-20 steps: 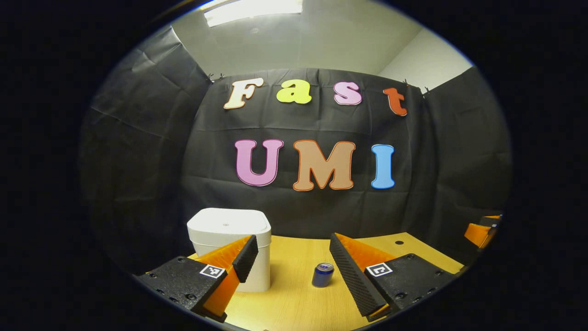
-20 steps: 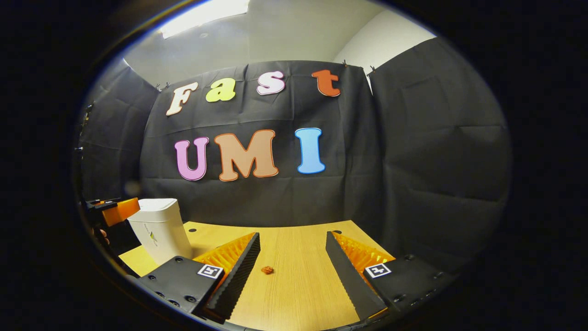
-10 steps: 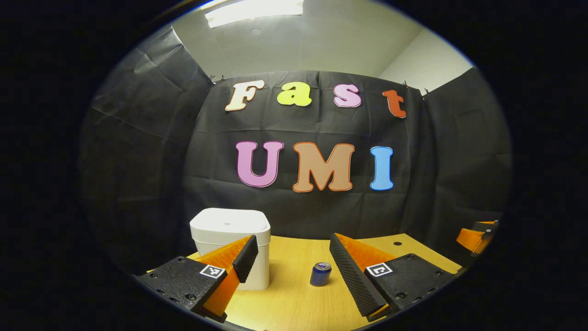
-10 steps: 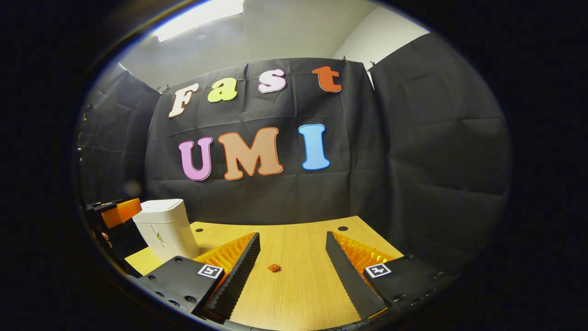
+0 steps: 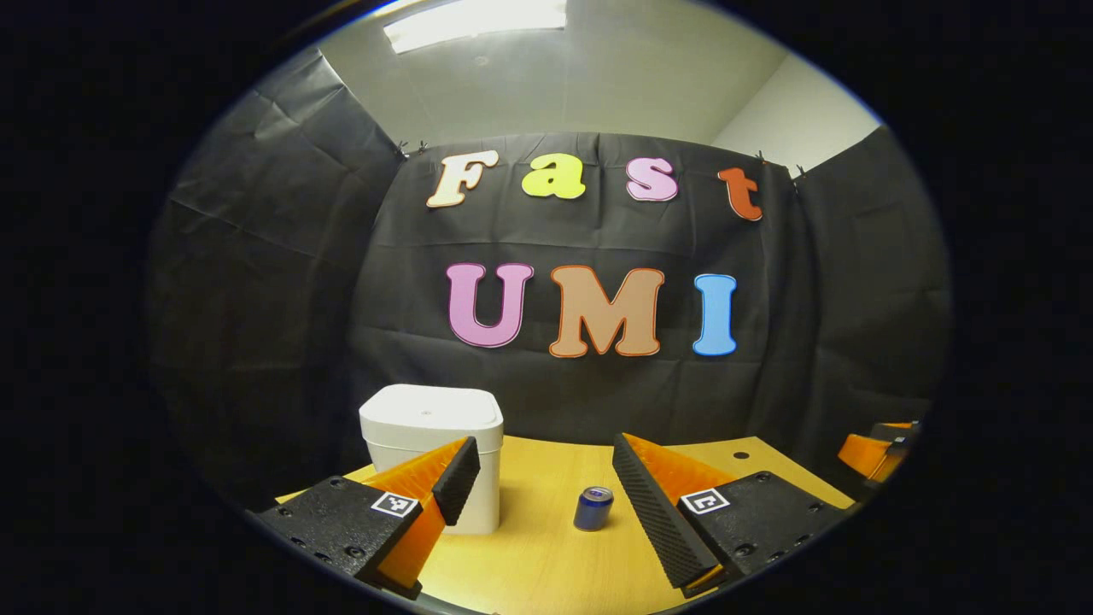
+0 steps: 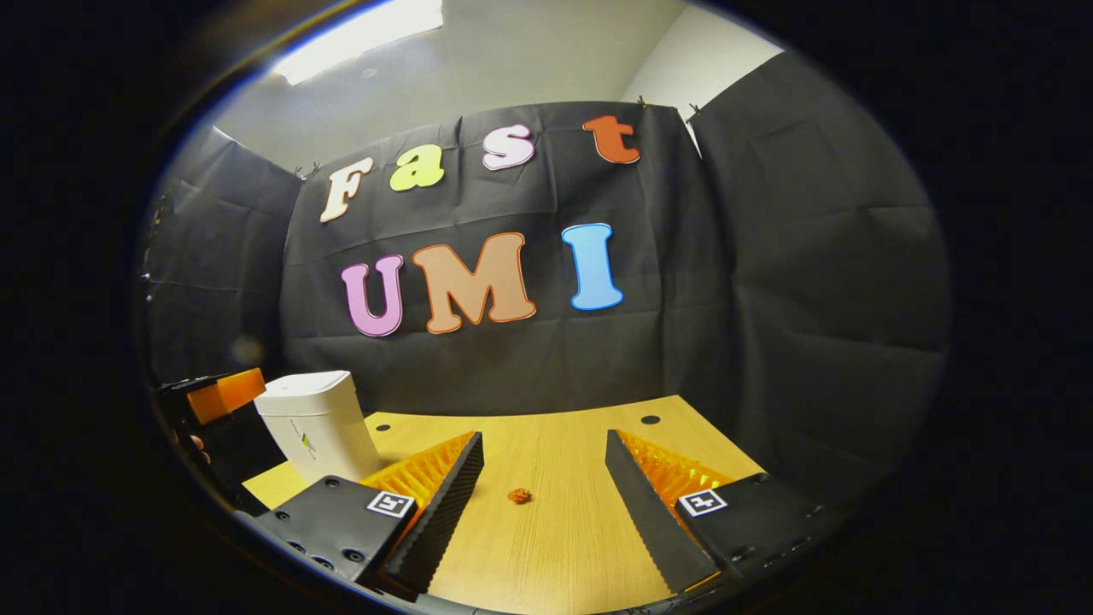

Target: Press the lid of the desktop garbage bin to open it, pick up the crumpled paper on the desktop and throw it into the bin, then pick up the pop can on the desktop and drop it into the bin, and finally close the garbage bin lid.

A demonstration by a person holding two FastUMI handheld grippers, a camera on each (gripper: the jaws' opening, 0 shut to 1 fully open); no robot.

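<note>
Bin (image 5: 431,453) lid closed, nothing pressed yet; both views have drifted slightly over the last second. Left claw (image 5: 541,495) open near bin, can (image 5: 593,509) right of bin. Right claw (image 6: 540,504) open, paper (image 6: 518,495) farther right of bin on desk (image 6: 564,444)

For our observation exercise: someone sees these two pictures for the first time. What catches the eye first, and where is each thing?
The white garbage bin stands out, lid shut, at the far left of the wooden desk. A blue pop can stands upright to its right, between the open left gripper fingers in the left gripper view. In the right gripper view, the small crumpled paper lies between the open right gripper fingers.
</note>
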